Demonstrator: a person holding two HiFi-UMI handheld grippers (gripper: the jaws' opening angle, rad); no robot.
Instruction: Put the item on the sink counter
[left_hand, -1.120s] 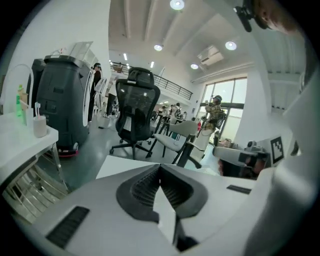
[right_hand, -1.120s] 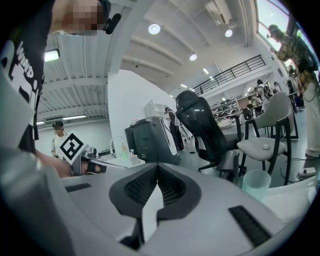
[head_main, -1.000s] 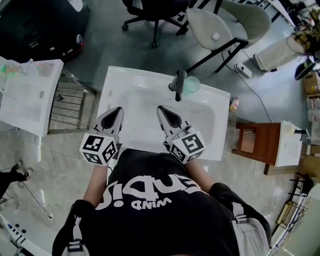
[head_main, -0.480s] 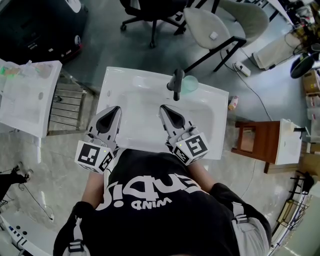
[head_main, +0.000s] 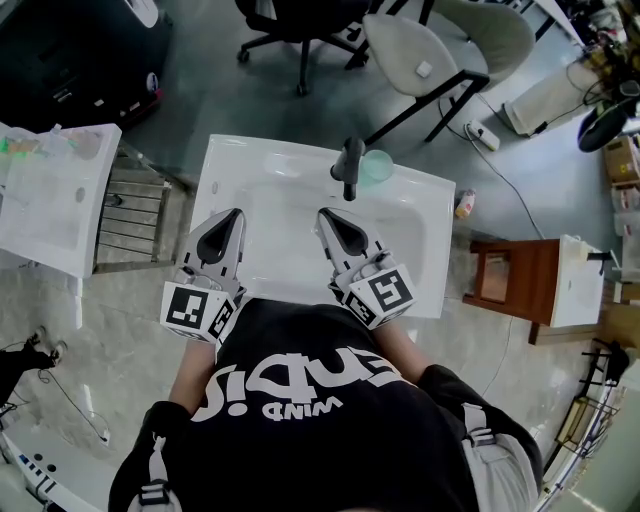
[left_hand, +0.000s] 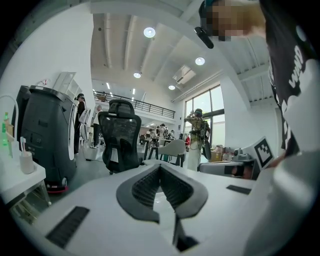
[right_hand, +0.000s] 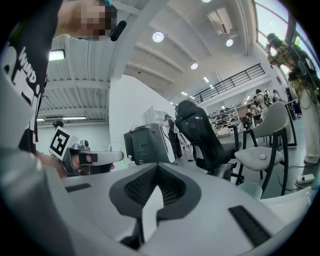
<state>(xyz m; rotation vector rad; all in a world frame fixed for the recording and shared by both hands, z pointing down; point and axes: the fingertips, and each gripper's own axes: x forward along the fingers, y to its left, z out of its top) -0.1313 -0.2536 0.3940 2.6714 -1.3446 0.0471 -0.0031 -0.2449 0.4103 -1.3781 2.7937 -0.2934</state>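
The person stands close at the white sink (head_main: 290, 165), in the middle of the head view. Both grippers are held level over the sink's near edge, side by side but apart. The left gripper (head_main: 234, 214) has its jaws fully together and nothing is between them. The right gripper (head_main: 325, 215) is the same: its tips meet and it holds nothing.

The only loose thing I see on the sink counter is a pale green cup (head_main: 378, 165). It stands upright just to the right of the dark faucet (head_main: 350, 160), at the far side. If this cup is the item, I think it is already in place; I cannot be sure.

If another item must still be brought, I would open the jaws before reaching it and take it around its middle. I would put it on the flat rim, not in the basin, and away from the faucet and the cup, so that nothing is knocked.
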